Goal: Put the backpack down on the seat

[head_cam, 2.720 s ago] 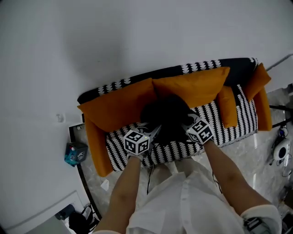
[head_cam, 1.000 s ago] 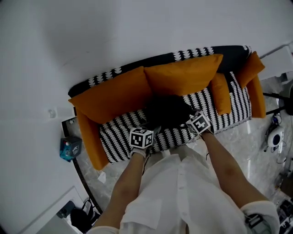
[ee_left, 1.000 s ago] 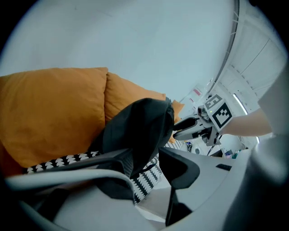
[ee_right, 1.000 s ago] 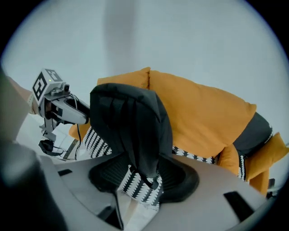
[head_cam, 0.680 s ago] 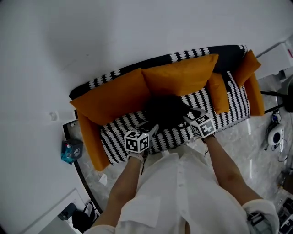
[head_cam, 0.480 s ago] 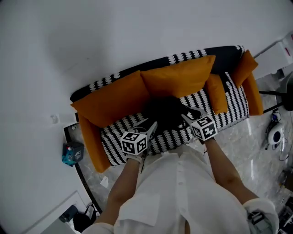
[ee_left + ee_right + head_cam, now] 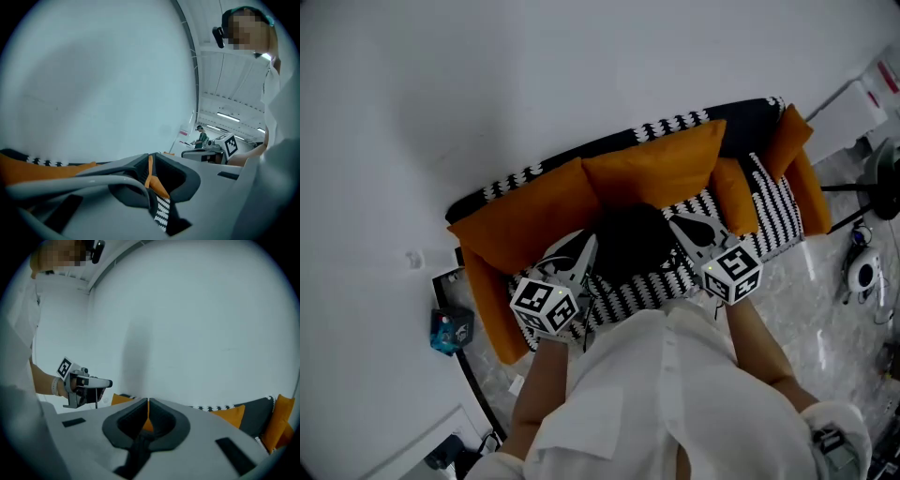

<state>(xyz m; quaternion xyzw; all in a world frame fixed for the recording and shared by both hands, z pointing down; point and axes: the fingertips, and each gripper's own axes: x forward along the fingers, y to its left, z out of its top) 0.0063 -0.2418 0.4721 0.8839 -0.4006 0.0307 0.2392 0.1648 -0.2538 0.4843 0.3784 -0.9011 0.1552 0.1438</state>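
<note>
Both left gripper (image 7: 150,164) and right gripper (image 7: 147,411) closed and empty; backpack (image 7: 628,242) down on the sofa.
The black backpack rests on the striped sofa seat (image 7: 667,279), against the orange cushions (image 7: 652,169). Each gripper's jaws meet with nothing between them, one on either side of the bag.

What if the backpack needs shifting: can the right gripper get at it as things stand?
Probably yes. The backpack lies uncovered on the striped seat, and the right gripper hangs near it with nothing between them. Its jaws are shut and empty, so they would have to open first.
</note>
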